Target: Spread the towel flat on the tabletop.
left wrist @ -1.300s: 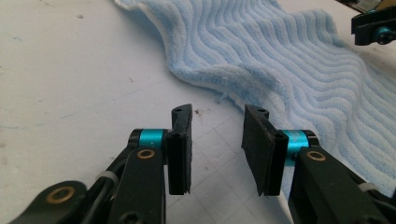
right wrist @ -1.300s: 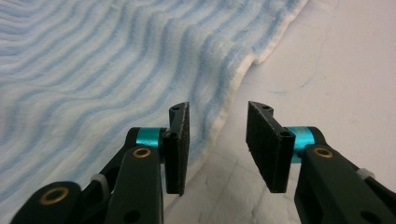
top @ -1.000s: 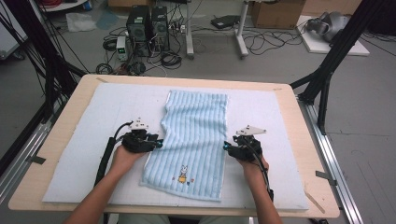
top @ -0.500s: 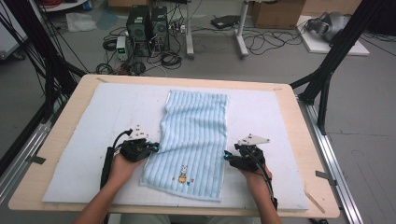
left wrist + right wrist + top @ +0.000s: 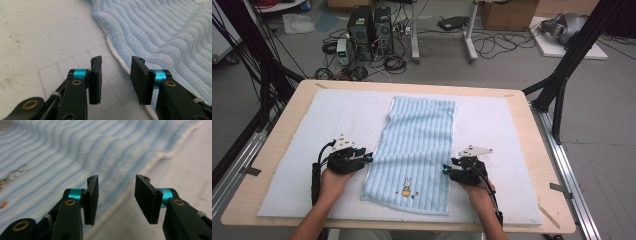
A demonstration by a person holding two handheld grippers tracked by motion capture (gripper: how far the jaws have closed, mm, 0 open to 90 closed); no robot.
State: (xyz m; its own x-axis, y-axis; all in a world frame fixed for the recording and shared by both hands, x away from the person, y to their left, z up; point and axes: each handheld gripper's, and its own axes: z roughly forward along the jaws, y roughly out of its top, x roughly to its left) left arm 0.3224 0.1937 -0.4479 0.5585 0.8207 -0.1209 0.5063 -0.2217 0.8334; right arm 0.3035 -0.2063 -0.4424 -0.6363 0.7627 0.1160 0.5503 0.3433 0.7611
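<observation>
A pale mat (image 5: 302, 130) covers the table; on it a blue striped towel (image 5: 417, 145) lies flat lengthwise. Soft, limp and light, it seems best pinched at its hemmed side edges. Left gripper (image 5: 113, 75), jaws just opening, and right gripper (image 5: 116, 195), just narrowing, stand part-open, holding nothing

1. I see my left black hand-held gripper (image 5: 368, 158) topped by a grey three-cornered plate, with a black cable looping off its rear.
2. My right black hand-held gripper (image 5: 445, 171) carries the same plate and cable.
3. Up close, the jaws are flat black ribbed pads on teal collars, with brass-coloured pivot screws.
4. Both forearms are bare, no sleeves.
</observation>
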